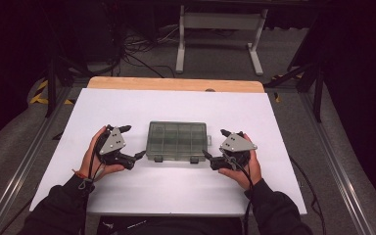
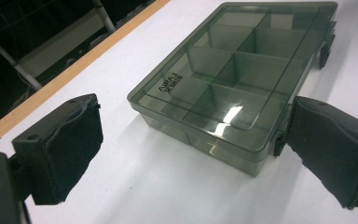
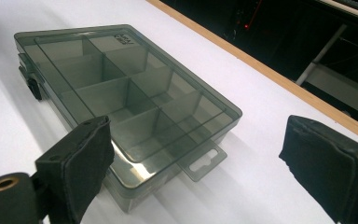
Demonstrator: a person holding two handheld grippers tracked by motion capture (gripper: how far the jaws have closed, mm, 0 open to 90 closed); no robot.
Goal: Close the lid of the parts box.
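A smoky transparent compartment box (image 1: 177,141) lies flat in the middle of the white board (image 1: 127,105), lid down, with two black latches (image 1: 157,158) on its near side. Its compartments look empty. My left gripper (image 1: 132,142) is open just left of the box, one jaw near the front corner. My right gripper (image 1: 215,143) is open just right of it, by the hang tab (image 1: 209,140). In the left gripper view the box (image 2: 233,79) lies ahead between the padded fingers (image 2: 60,149), apart from them. In the right gripper view the box (image 3: 121,88) and its tab (image 3: 205,161) sit between the pads (image 3: 328,163).
The board rests on a wooden table whose far edge (image 1: 176,84) shows behind it. Beyond stand a white table frame (image 1: 220,29) and cables on the floor (image 1: 137,49). Metal rails (image 1: 29,161) run along both sides.
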